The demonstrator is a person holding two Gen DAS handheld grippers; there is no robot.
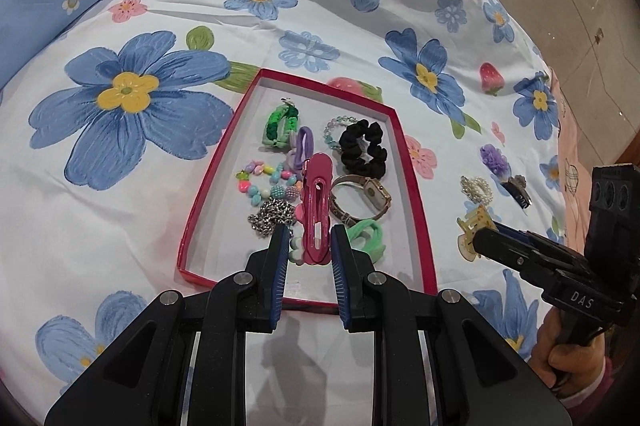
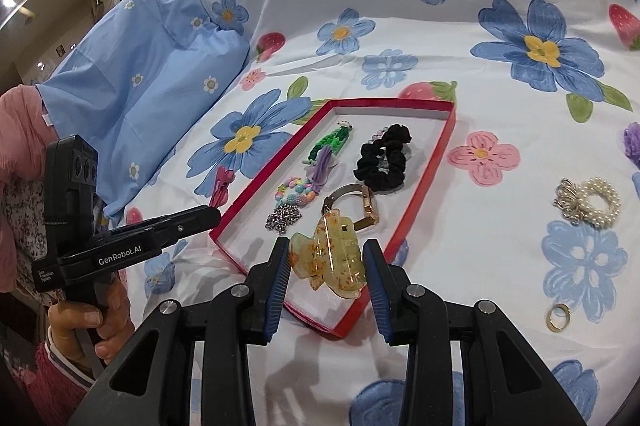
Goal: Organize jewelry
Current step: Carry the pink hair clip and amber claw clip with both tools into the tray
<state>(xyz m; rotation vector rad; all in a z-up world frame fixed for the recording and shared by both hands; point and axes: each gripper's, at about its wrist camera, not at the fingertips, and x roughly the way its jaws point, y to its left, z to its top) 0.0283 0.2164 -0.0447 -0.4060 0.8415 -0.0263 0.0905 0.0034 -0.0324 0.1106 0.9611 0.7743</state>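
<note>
The flowered bedsheet covered everything, with a blue pillow bunched at its far side. On it sat the shallow red tray, already crowded — black scrunchie, watch, green braided band, bead bracelet, silver chain. Outside it on the sheet lay a pearl hair tie, a purple scrunchie and a small gold ring.

The left gripper gripped the pink hair clip over the tray's near end. The right gripper was clamped on the yellow claw clip — just above the tray's near rim.
</note>
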